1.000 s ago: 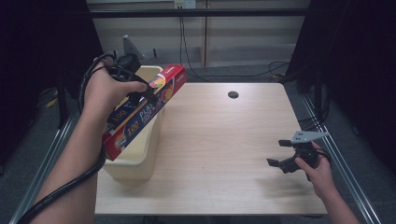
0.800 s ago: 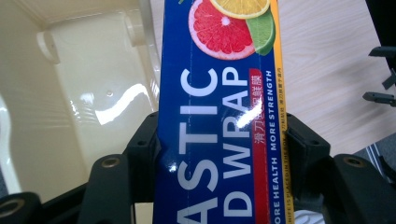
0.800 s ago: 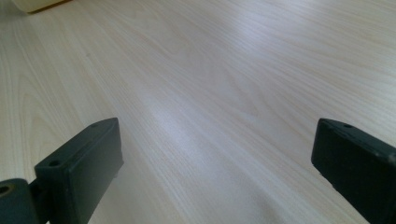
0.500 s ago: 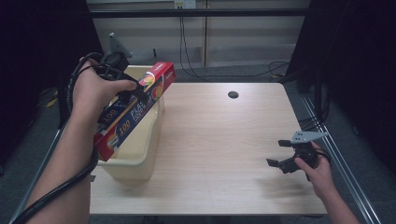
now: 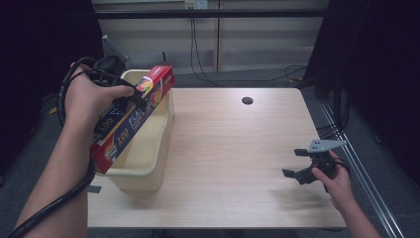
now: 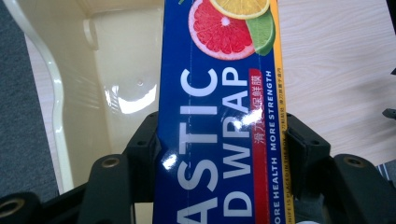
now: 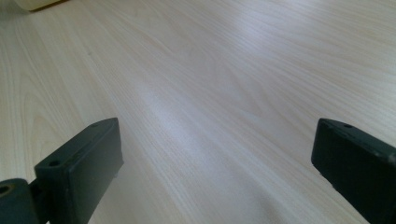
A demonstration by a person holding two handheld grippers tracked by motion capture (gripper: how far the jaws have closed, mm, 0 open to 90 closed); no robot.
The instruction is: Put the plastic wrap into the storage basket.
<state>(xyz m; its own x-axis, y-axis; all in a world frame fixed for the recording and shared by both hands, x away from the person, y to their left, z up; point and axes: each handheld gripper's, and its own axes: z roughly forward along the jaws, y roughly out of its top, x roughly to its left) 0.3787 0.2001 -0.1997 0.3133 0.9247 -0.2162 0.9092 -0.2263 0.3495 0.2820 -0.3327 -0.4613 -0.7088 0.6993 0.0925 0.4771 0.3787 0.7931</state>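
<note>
Since the earlier frames the left gripper (image 5: 130, 101) has carried the wrap box (image 5: 132, 119) leftward, so more of it now hangs over the bin (image 5: 148, 171). The jaws clamp the box across its width, pads pressed on both long sides. It slants, its far end raised above the bin's back rim. Across the bare table (image 5: 233, 148), the right gripper (image 5: 292, 162) has stayed near the right edge, jaws wide apart and holding nothing.
</note>
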